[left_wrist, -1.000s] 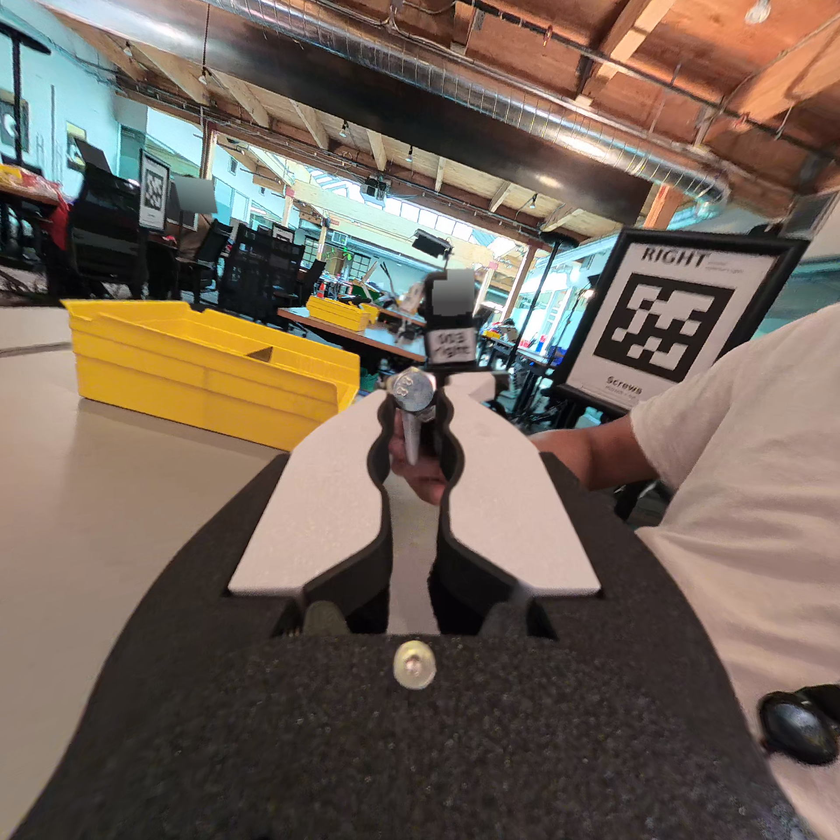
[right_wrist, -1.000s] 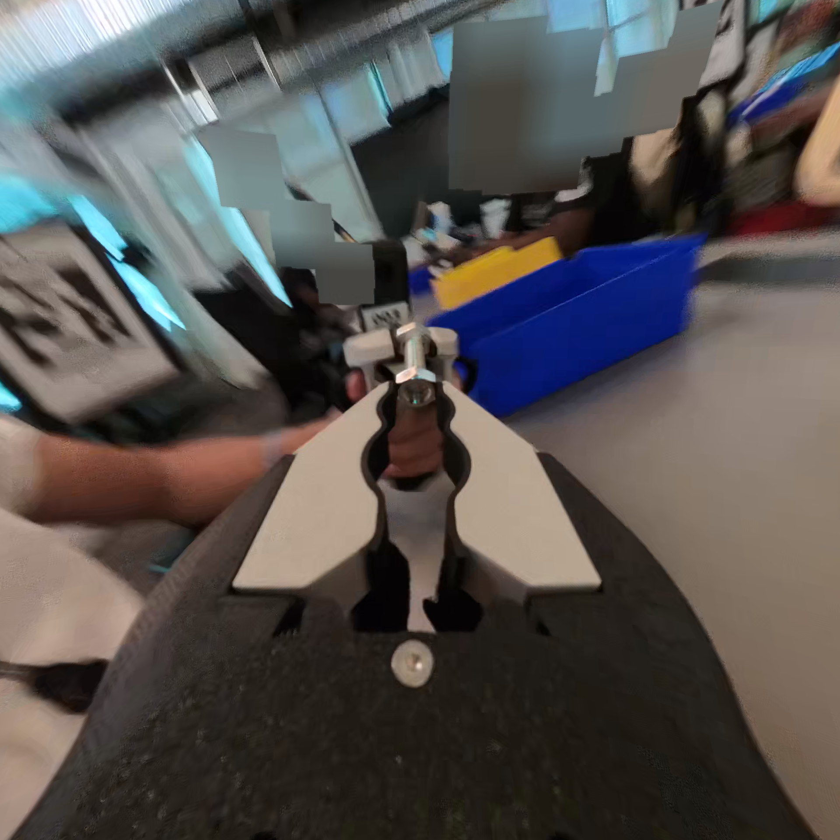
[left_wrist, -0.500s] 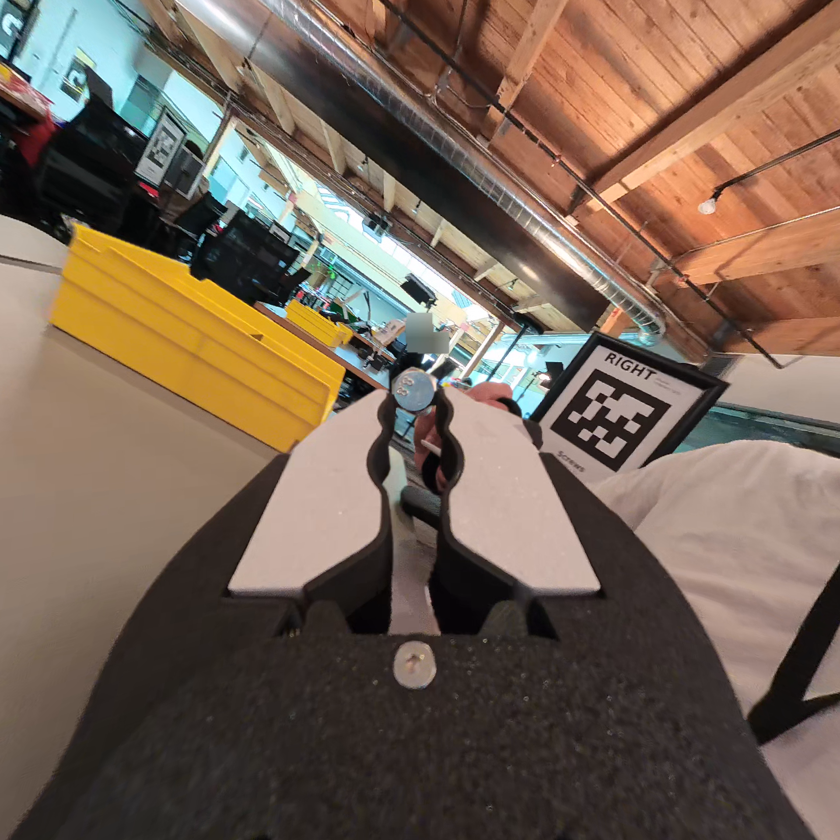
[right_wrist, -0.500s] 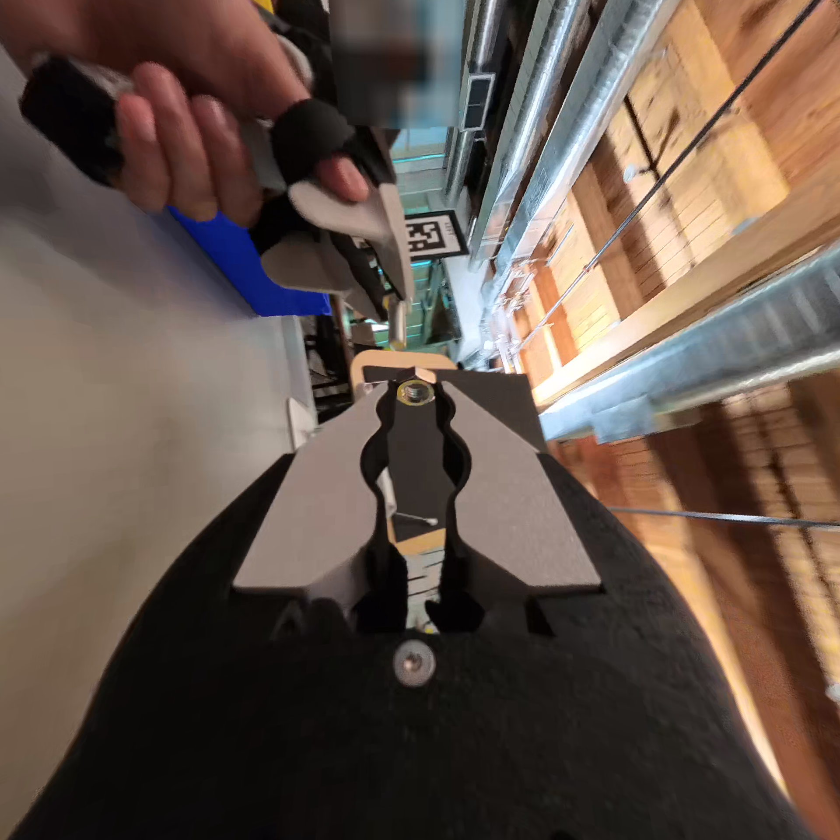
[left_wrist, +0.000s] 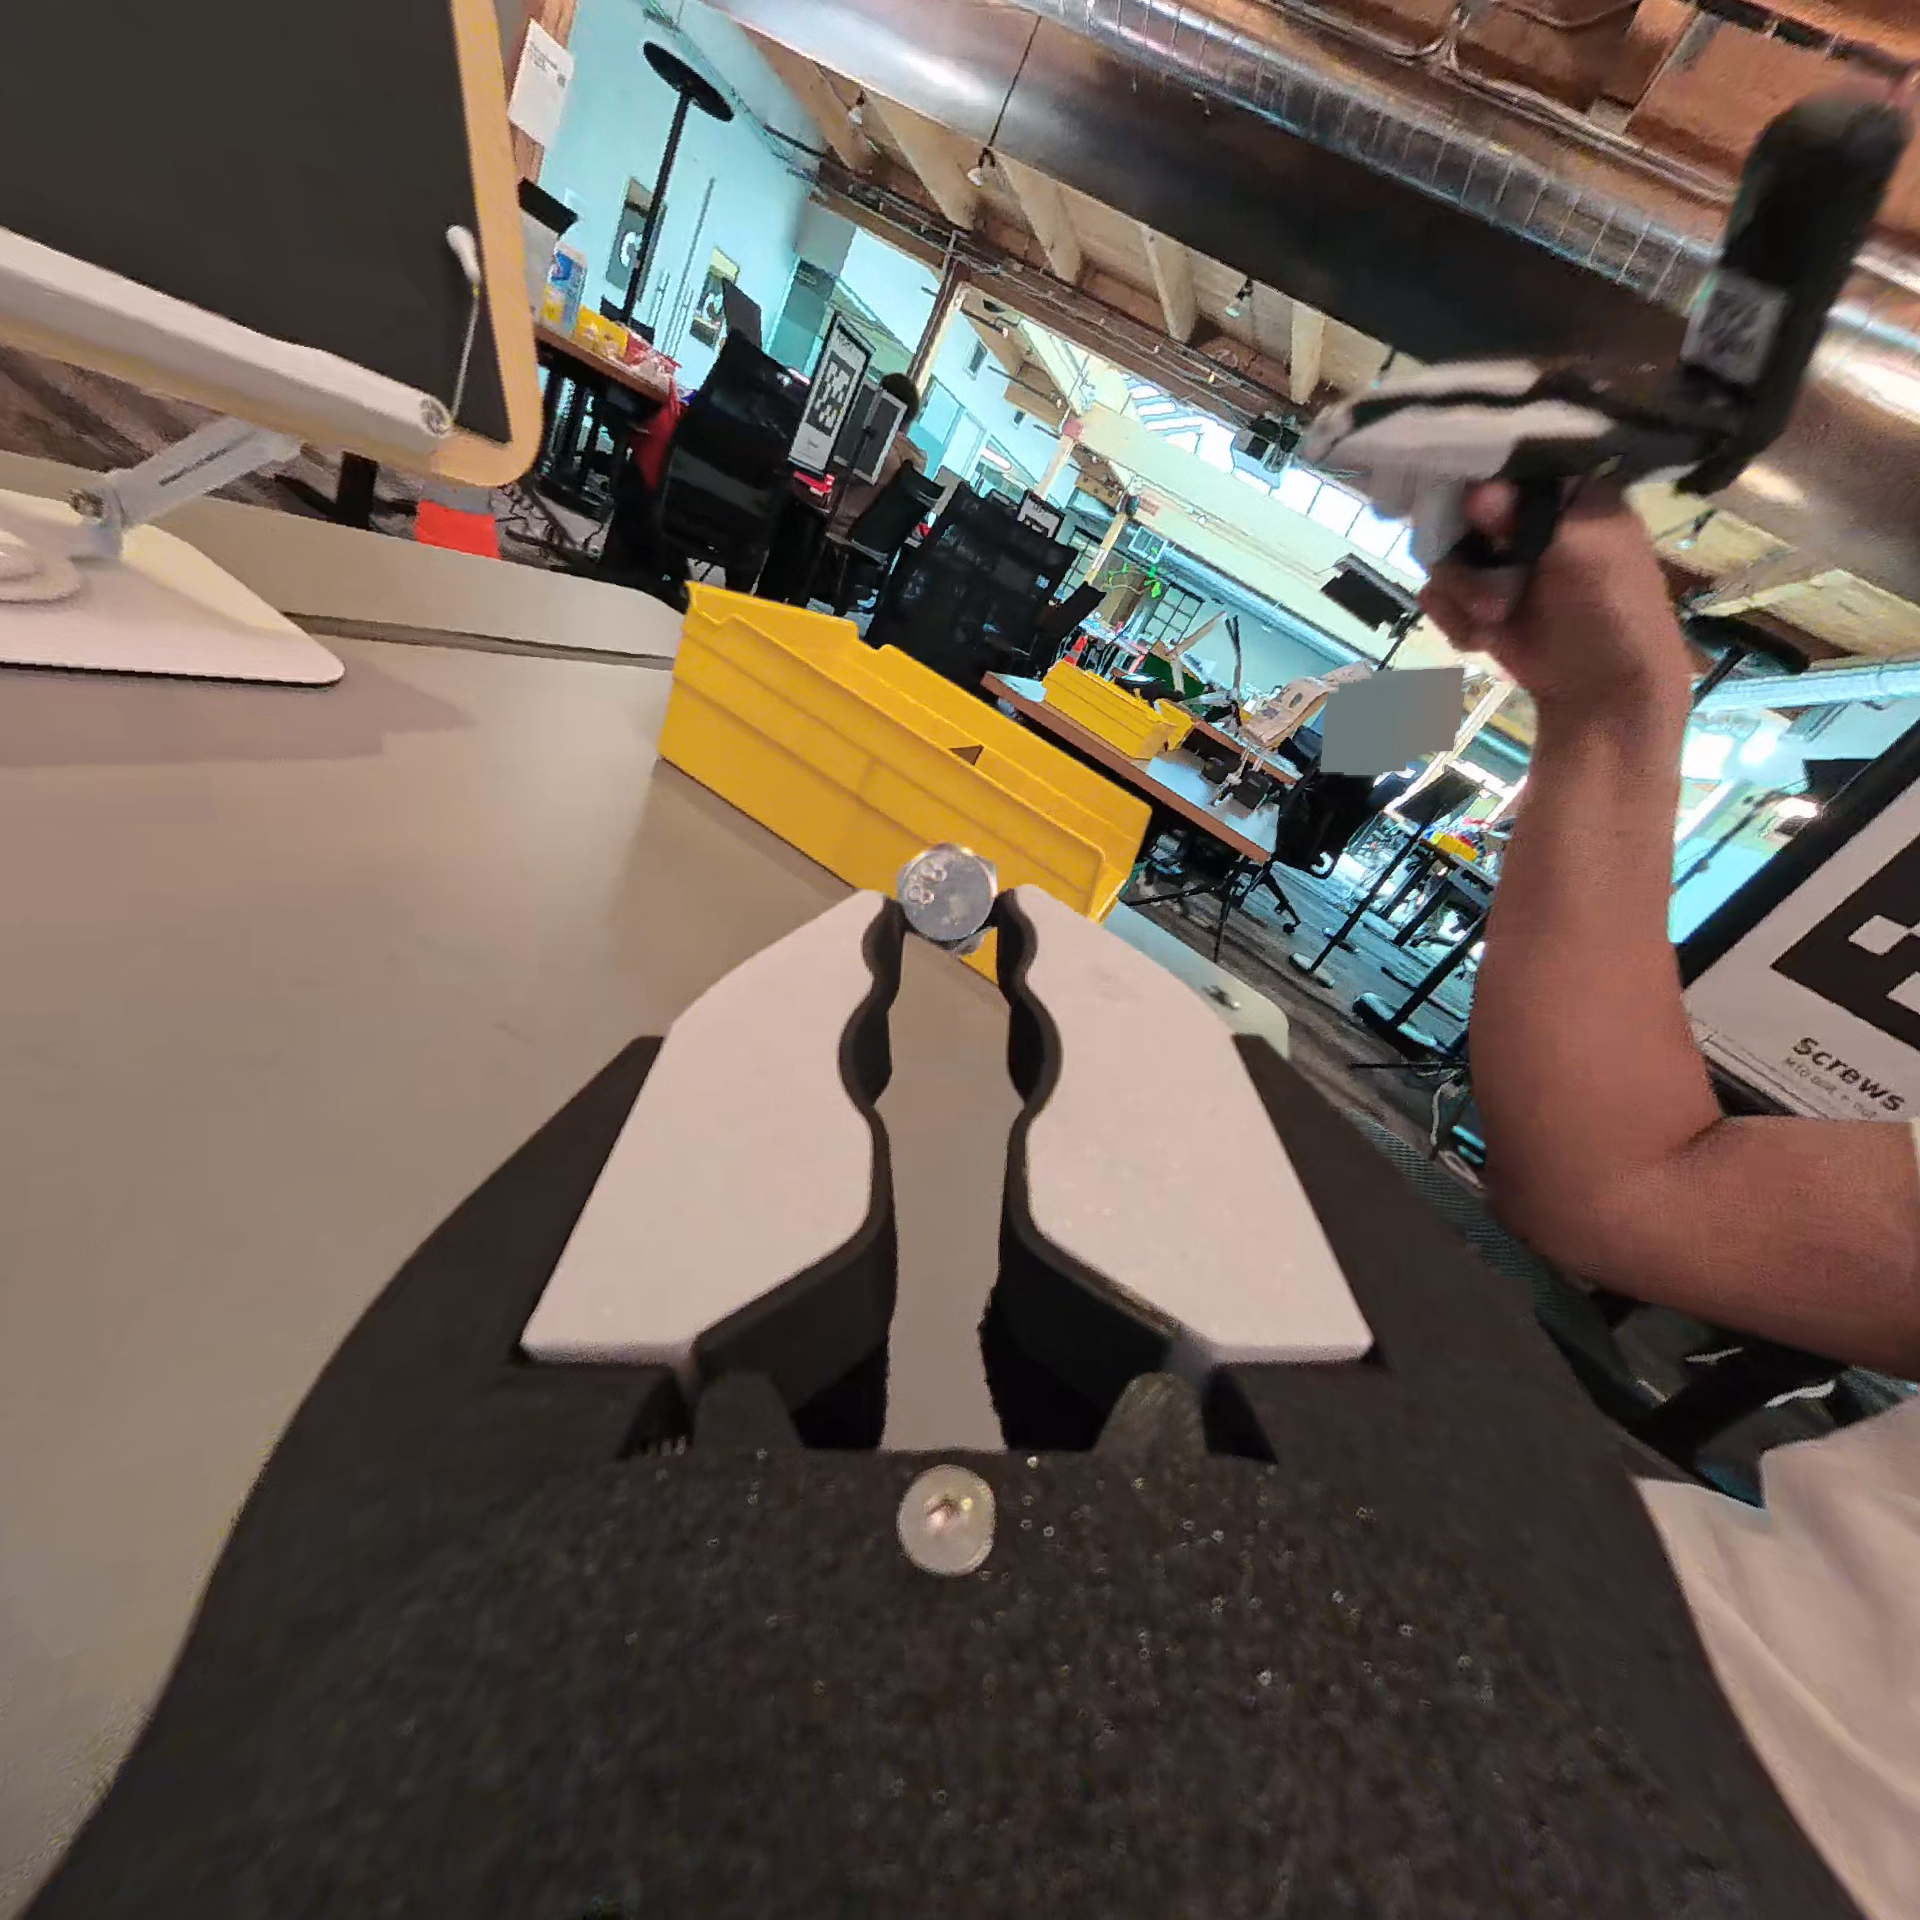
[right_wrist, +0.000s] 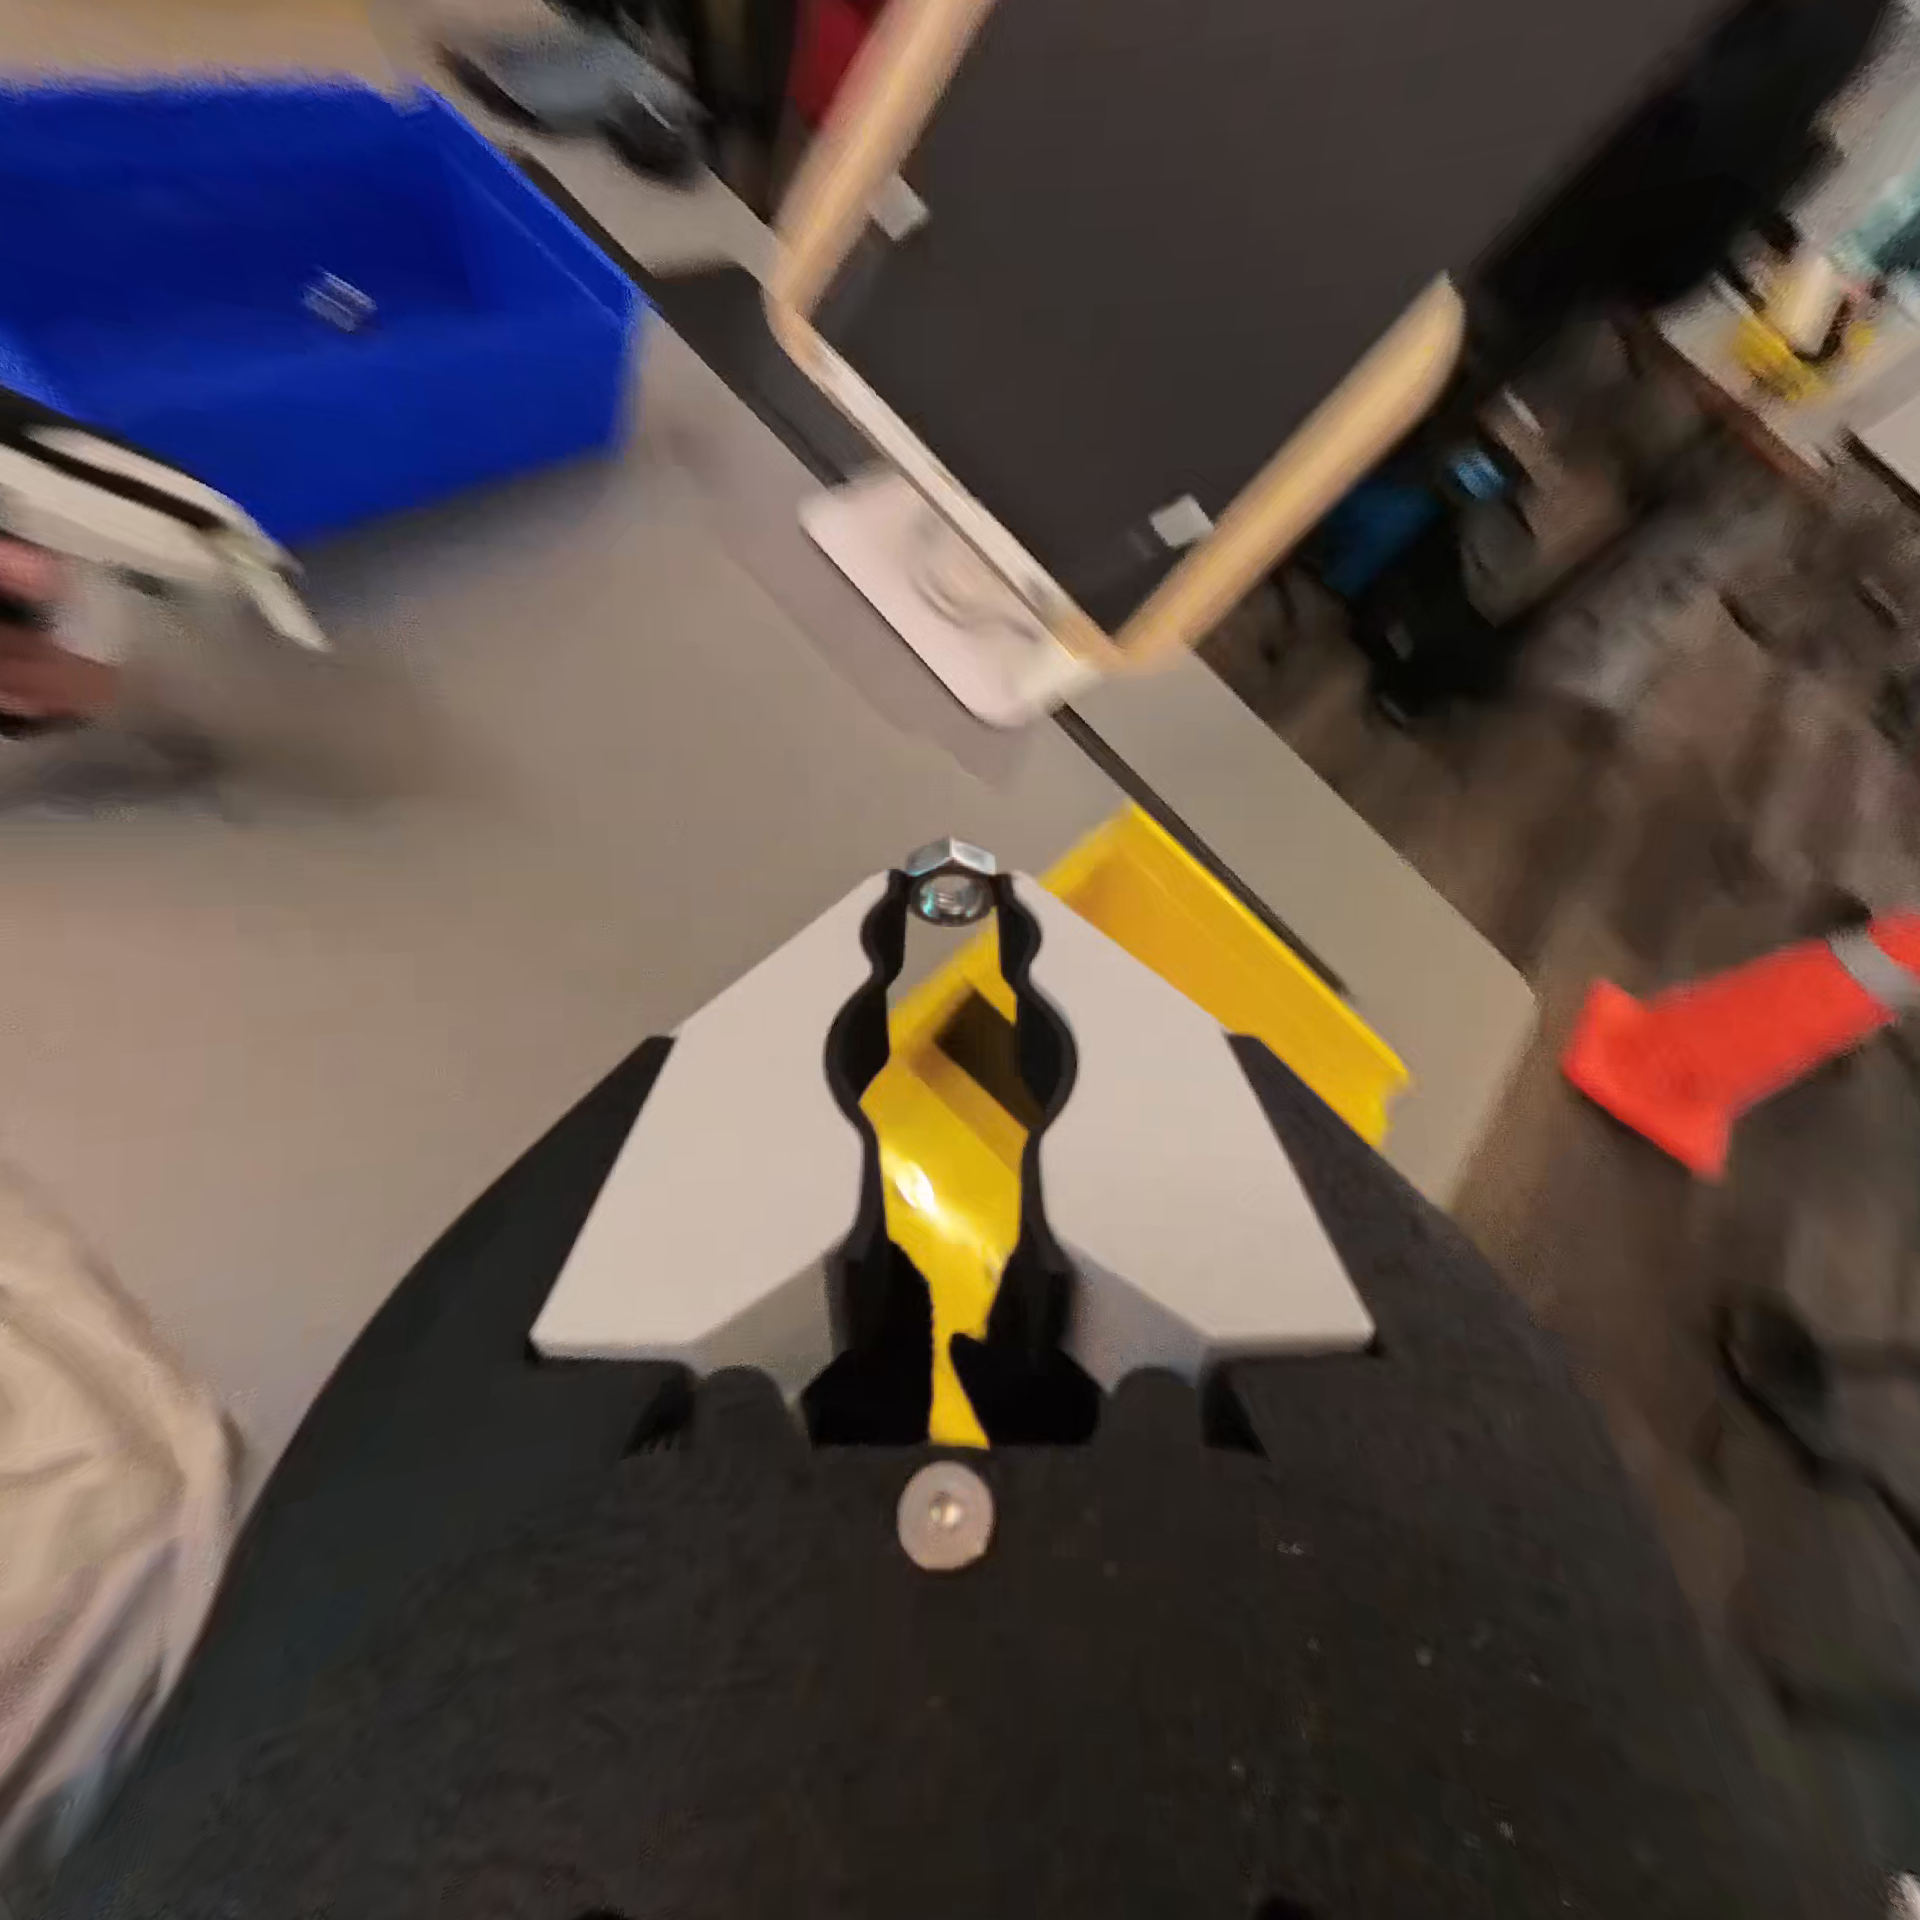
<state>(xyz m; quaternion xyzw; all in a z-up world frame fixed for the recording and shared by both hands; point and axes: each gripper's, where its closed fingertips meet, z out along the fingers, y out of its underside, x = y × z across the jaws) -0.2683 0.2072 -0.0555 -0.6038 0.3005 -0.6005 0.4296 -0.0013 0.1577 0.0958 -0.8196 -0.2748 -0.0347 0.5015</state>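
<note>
Gripping a silver bolt (left_wrist: 947, 906) by its head, the left gripper (left_wrist: 947, 925) hovers over the grey worktop (left_wrist: 312, 987) near a yellow bin (left_wrist: 873, 758). The right gripper (right_wrist: 950, 902), raised above that bin, has its jaws clamped on a silver hex nut (right_wrist: 950, 896).

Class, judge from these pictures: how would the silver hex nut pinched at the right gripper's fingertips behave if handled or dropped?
The hex nut looks like solid metal: probably rigid, heavy for its size. Smooth, shiny faces suggest it could slip from the right gripper. Its flat sides would likely stop rolling quickly.
</note>
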